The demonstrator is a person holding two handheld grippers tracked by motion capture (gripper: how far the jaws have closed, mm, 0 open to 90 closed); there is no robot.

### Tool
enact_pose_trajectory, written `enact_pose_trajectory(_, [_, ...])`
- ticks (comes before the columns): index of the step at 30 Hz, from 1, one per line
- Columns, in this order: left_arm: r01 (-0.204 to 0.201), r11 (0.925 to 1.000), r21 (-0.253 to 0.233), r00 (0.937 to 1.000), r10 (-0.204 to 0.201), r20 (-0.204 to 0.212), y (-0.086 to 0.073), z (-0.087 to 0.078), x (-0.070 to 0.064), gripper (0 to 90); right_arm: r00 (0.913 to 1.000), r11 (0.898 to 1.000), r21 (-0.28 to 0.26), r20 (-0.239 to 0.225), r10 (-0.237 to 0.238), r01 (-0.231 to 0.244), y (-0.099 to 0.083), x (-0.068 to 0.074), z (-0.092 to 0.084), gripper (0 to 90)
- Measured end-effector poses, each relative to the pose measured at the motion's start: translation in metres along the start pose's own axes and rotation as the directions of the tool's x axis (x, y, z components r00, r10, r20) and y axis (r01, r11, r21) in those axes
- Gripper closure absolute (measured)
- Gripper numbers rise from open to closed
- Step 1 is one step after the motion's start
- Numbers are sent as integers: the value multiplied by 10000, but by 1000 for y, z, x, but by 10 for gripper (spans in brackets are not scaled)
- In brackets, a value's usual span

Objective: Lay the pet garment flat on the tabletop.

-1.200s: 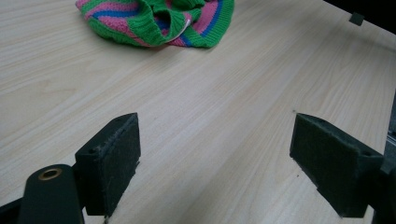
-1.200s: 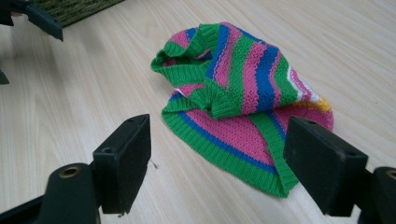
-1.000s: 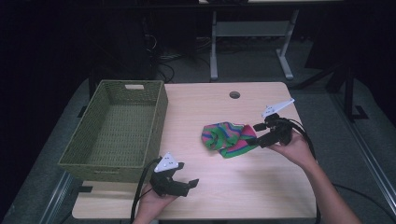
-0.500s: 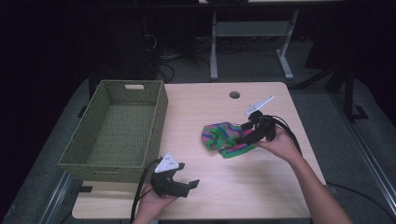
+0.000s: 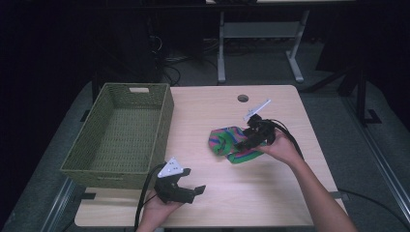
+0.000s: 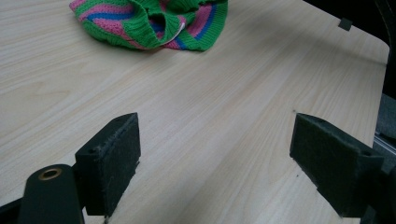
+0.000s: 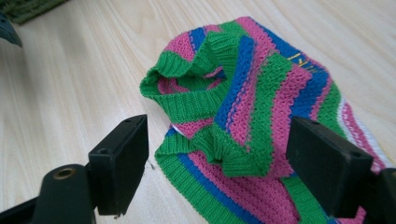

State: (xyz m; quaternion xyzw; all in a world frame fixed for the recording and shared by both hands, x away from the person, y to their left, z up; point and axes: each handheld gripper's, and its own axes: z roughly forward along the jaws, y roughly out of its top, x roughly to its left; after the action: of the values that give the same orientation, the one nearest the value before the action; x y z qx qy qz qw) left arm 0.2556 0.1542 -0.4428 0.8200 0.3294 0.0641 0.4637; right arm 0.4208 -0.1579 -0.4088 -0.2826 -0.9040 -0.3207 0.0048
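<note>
Right claw [image 7: 215, 163] jaws wide apart, straddling bunched edge of striped knit [image 7: 252, 126] on table [image 5: 285, 193], mid-right, well apart from basket [image 5: 121, 135]. Risk: pinches one loose fold only, rest drags or slips out on lift. Left claw [image 6: 215, 158] jaws apart, idle over bare wood nr front edge.

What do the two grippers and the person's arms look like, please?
Both grippers, left and right, are black with flat rectangular jaws faced in dark felt-like pads. Each carries a pale three-cornered plate and trails a black cable. The forearms show no sleeves.
</note>
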Motion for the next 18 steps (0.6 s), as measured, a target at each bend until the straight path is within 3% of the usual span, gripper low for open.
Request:
enact_pose_trajectory(10, [-11, 10000, -80, 10000, 11, 33, 0, -1, -1, 159, 9992, 9976, 688, 388, -4, -23, 8, -3, 22, 209])
enact_pose_trajectory(18, [-2, 10000, -41, 10000, 2, 51, 0, 0, -1, 159, 9968, 9936, 1081, 760, 235, -317, 8, -9, 35, 223])
